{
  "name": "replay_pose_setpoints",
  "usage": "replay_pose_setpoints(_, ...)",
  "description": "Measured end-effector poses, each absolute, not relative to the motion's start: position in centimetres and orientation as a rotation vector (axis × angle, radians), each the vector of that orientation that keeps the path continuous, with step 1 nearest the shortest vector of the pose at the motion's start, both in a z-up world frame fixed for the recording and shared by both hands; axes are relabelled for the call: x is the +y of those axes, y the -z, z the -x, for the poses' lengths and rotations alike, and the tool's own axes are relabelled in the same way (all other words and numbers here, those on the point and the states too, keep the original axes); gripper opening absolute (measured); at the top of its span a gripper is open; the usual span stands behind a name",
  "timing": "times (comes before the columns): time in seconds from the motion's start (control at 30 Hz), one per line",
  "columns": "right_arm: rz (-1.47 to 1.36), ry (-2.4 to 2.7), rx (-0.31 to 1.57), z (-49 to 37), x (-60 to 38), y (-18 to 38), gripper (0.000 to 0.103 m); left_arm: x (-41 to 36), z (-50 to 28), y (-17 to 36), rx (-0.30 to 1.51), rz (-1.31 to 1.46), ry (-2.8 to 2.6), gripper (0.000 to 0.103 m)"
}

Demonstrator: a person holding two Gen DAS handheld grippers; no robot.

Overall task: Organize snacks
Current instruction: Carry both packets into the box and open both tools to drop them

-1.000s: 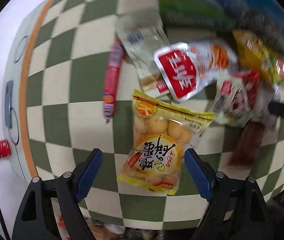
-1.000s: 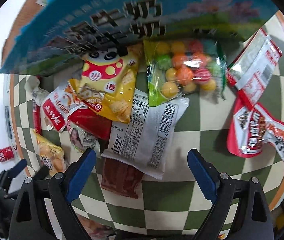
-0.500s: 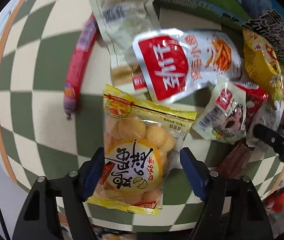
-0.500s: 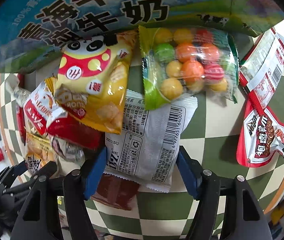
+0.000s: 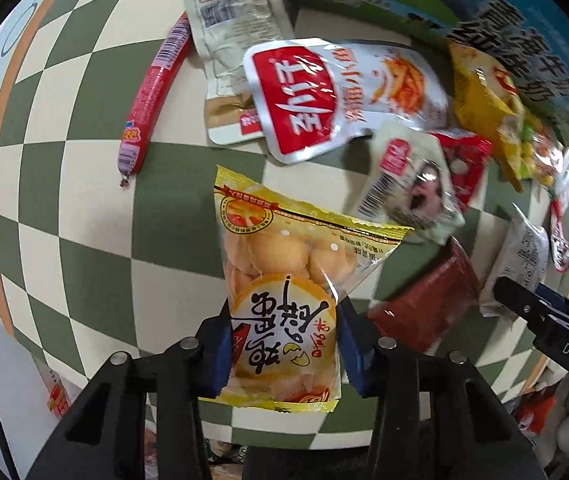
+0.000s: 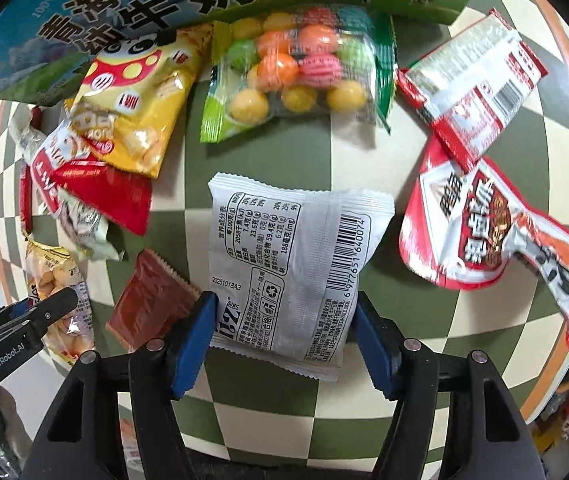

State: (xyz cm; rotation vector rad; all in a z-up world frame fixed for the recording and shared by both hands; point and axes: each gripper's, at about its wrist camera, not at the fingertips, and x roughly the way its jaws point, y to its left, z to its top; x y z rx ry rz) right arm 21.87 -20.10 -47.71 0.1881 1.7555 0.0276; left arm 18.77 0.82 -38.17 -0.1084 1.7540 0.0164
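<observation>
Packets are in both claws. Your left gripper (image 5: pixel 282 354) has just been closing and its blue pads (image 5: pixel 220 356) now press both sides of the yellow egg-puff bag (image 5: pixel 284 300), gripping its near end; the film bunches in at the waist. The bag lies on the green-and-cream checked tablecloth (image 5: pixel 84 216), near side of the pile, with a red sausage stick (image 5: pixel 152 96) well apart to its far left.

Your right gripper (image 6: pixel 284 340) stands about halfway open, pads touching both near edges of the silver biscuit packet (image 6: pixel 292 268), back side up with barcode showing. It has closed in over the last second and has barely moved since. Packet sits mid-cloth, a dark red wafer packet (image 6: pixel 150 302) just beside its left pad, a clear bag of coloured candy balls (image 6: pixel 300 76) farther off, and the big milk carton box (image 6: pixel 124 4) at the far edge.

Handling, my read:
- Egg-puff bag: light, air-filled, brittle contents. Squeeze only enough to hold or you crush the puffs. Glossy film looks slippery, so the bag may swing or slide out from an end grip.
- Silver packet: light, pillow-shaped, fairly stiff across its width. Grip across the body as you are, not on the crimped seal.
- Watch the left pad doesn't snag the wafer packet.
</observation>
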Motion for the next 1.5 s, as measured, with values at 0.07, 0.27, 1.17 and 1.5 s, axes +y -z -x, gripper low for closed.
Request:
replay_pose_setpoints(0.07, -0.211, -0.044, 1.749, -21.4, -20.0, 47.3, 0.069, 0.6, -18.4, 37.5, 1.745, 0.119, -0.011, 0.041)
replay_pose_setpoints(0.27, -0.259, -0.09, 1.713, -19.9, -21.1, 44.6, 0.069, 0.6, -18.1, 34.0, 1.708, 0.186, 0.036, 0.041)
replay_pose_setpoints(1.17, -0.292, -0.118, 1.381, -39.9, -28.4, 26.7, 0.069, -7.3, -43.8, 22.4, 1.551, 0.221, 0.234, 0.041)
replay_pose_setpoints(1.5, -0.205, -0.053, 1.458, -50.1, -29.4, 31.9, 0.069, -7.3, -52.9, 27.6, 1.634, 0.139, 0.143, 0.041)
